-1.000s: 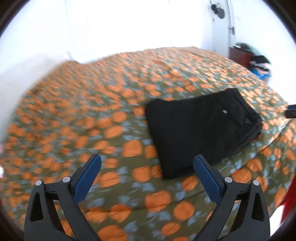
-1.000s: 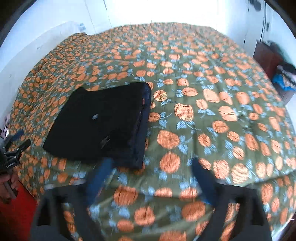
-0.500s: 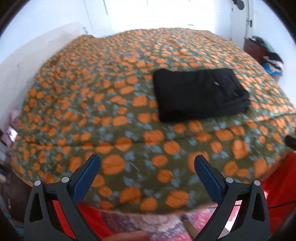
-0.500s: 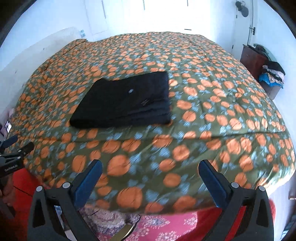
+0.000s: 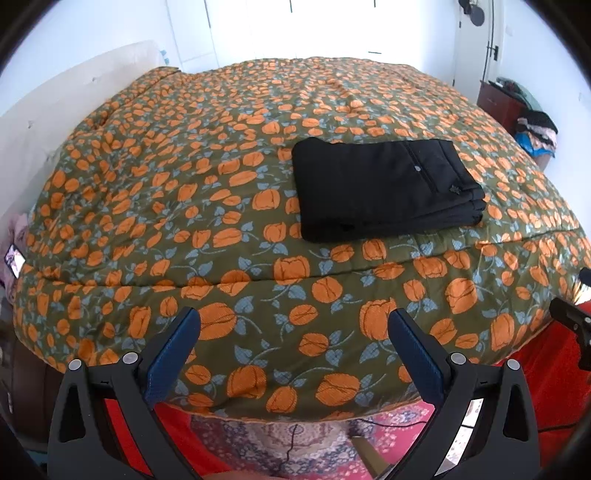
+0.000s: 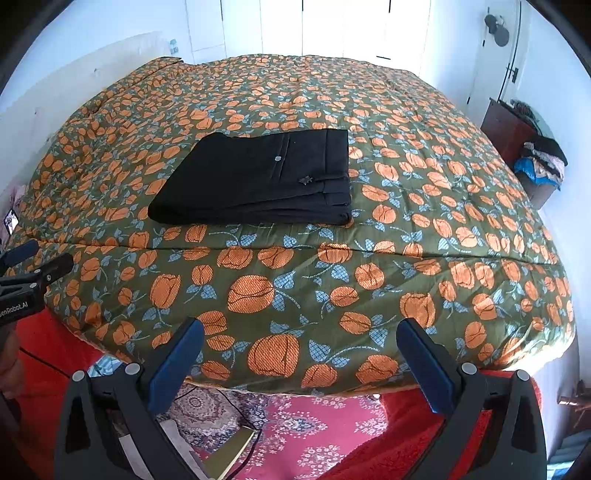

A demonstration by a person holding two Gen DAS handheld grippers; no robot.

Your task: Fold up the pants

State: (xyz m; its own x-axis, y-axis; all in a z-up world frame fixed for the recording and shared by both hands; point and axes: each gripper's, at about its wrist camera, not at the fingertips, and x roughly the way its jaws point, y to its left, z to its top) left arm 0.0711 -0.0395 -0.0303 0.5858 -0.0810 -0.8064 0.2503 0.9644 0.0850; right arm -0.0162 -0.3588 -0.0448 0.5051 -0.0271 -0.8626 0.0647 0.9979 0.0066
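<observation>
one folded black pants point(image 5: 384, 188) on floral bedspread point(image 5: 184, 206); white walls point(image 6: 92, 37).

Both views are bright and sharp, with no motion blur. Daylight pours in from the far wall behind the bed point(image 5: 258, 155), where the window area point(image 6: 365, 26) is blown out to pure white and washes the surrounding walls pale. The bed's top is evenly lit, and its near side is a little dimmer. The folded black pants point(image 5: 384, 184) read as a dark mass with little detail in the folds. Fisheye distortion bulges the bed into a dome, bends the walls inward, and leaves black vignetting in all 4 corners.
</observation>
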